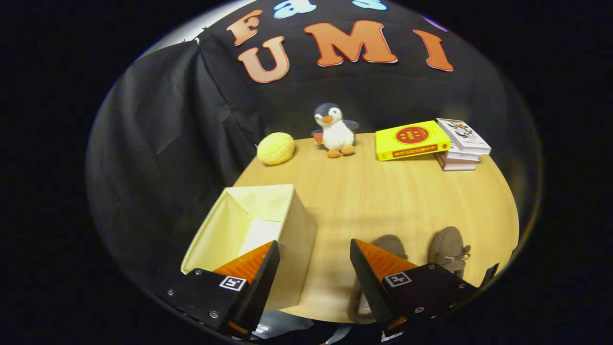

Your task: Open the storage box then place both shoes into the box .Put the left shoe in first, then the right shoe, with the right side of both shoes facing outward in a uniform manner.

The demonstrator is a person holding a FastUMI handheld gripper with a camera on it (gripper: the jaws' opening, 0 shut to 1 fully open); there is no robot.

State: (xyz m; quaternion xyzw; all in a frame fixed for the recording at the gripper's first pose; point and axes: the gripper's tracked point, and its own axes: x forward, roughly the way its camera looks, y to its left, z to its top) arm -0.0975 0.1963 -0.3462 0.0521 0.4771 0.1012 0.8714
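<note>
On the wooden table (383,201), near its front edge: an open cream box (249,230), flaps up, pale floor showing inside, nothing seen lying in it. Stands left of centre, with one corner reaching in between the fingers. Above the table, the gripper (313,261), fingers spread wide apart and clamped on nothing. Left finger (258,261) overlapping the near right wall of the box in the view; touching or merely hovering above it, cannot tell. Right finger (371,266) partly covering the left shoe (390,243), a grey-brown one lying on the table just ahead of and under that finger; heel end hidden behind the finger mount. Just beside it, further right, the right shoe (448,245), same grey-brown, laces faintly visible near its lower part, close to the table's right front edge. Both shoes outside the box, well apart from it, with bare tabletop between.

Along the far edge, against the black cloth: a yellow ball (276,148) at the left, a plush penguin (334,130) upright just right of it, then a yellow book (412,140) leaning against a small stack of books (462,143) at the right.
</note>
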